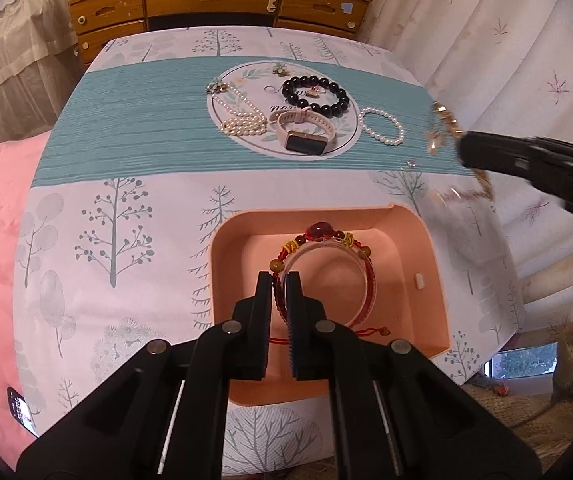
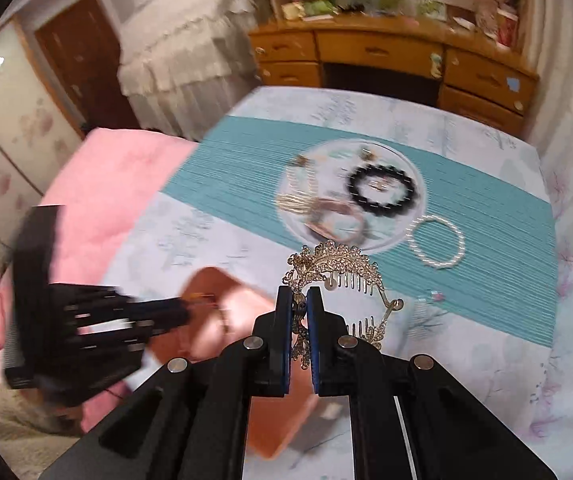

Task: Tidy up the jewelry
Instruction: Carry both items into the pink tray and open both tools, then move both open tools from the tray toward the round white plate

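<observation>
A red corded bracelet [image 1: 322, 272] hangs over the peach box [image 1: 426, 264] on the bench [image 1: 126, 200], clamped in the left gripper's [image 1: 280, 280] closed jaws, while the right gripper's [image 2: 299, 294] jaws grip a gold hair comb [image 2: 334, 264].

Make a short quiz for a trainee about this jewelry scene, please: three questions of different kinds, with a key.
1. True or false: the left gripper is shut on the red bracelet over the pink box.
2. What does the right gripper hold? A) pearl bracelet B) gold hair comb C) watch
3. Fill in: the black bead bracelet lies on the ____ cloth.

Key: 1 true; 2 B, the gold hair comb; 3 table, the table cloth.
</observation>
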A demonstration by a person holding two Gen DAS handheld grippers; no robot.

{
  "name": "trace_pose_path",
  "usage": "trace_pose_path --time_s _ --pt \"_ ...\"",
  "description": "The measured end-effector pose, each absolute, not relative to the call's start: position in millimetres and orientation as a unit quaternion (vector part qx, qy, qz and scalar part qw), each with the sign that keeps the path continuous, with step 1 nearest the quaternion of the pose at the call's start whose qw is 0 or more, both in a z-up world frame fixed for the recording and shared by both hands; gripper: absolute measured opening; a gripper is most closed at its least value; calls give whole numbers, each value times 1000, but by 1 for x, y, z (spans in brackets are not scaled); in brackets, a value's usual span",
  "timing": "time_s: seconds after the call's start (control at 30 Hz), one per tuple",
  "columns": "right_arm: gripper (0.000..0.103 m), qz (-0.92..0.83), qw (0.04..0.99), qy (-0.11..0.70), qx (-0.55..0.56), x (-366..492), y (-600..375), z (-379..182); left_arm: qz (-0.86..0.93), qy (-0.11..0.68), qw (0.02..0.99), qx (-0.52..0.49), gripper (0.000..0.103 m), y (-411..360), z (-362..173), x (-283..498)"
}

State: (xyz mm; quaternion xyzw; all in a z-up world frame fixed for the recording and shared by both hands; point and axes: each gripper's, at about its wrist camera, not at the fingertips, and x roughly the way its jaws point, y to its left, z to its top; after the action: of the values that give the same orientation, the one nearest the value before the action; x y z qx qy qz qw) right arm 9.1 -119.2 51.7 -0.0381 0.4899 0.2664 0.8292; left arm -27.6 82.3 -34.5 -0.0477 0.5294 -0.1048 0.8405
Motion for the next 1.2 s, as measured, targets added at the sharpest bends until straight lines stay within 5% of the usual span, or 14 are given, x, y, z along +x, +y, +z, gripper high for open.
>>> trace_pose_path --time_s 0.57,0.67,0.73,0.77,1.2 --pt "7 295 791 526 -104 -51 -64 9 -57 534 843 -25 5 86 -63 -28" --pt "21 295 789 530 -101 -47 -64 4 -54 537 842 -26 9 87 -63 -27" --pt "48 291 796 522 -98 -46 -65 6 -55 540 839 -28 19 87 -64 -28" --pt "52 289 802 514 -97 -47 -66 9 -60 540 839 -31 24 87 -63 -29" --pt "52 283 809 510 -76 -44 -81 12 -60 524 849 -19 38 76 -49 -38"
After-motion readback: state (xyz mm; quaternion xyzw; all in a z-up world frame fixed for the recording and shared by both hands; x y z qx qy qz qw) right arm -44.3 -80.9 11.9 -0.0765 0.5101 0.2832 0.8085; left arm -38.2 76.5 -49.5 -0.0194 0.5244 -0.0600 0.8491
